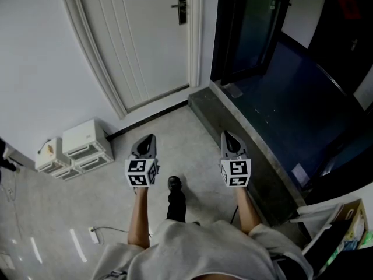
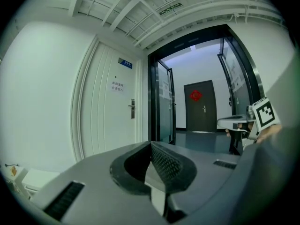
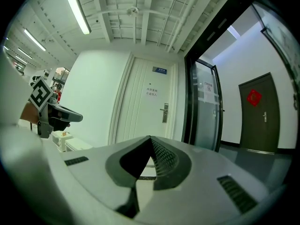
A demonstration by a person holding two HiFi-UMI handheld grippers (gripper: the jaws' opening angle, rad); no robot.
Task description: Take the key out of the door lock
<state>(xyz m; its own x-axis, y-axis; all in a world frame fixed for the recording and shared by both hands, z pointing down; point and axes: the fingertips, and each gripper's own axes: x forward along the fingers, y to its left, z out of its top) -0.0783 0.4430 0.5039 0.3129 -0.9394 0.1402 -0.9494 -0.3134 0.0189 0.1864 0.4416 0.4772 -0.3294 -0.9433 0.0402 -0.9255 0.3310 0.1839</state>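
Observation:
A white door point(image 1: 145, 45) stands shut ahead, with a dark lock plate and lever handle point(image 1: 181, 6) near its right edge. The lock also shows in the left gripper view point(image 2: 132, 109) and the right gripper view point(image 3: 164, 112). It is too small to tell whether a key sits in it. My left gripper point(image 1: 150, 137) and right gripper point(image 1: 226, 134) are held side by side, far short of the door and pointing roughly level. The left gripper's point(image 2: 151, 144) jaws meet at the tip with nothing between them. The right gripper's point(image 3: 150, 138) jaws are likewise shut and empty.
White boxes point(image 1: 76, 147) sit on the floor by the left wall. A dark stone ledge point(image 1: 245, 139) runs along the right beside a black-framed glass door point(image 1: 250, 28). A shoe point(image 1: 173, 184) is below the grippers. A socket with cable point(image 1: 93, 233) lies lower left.

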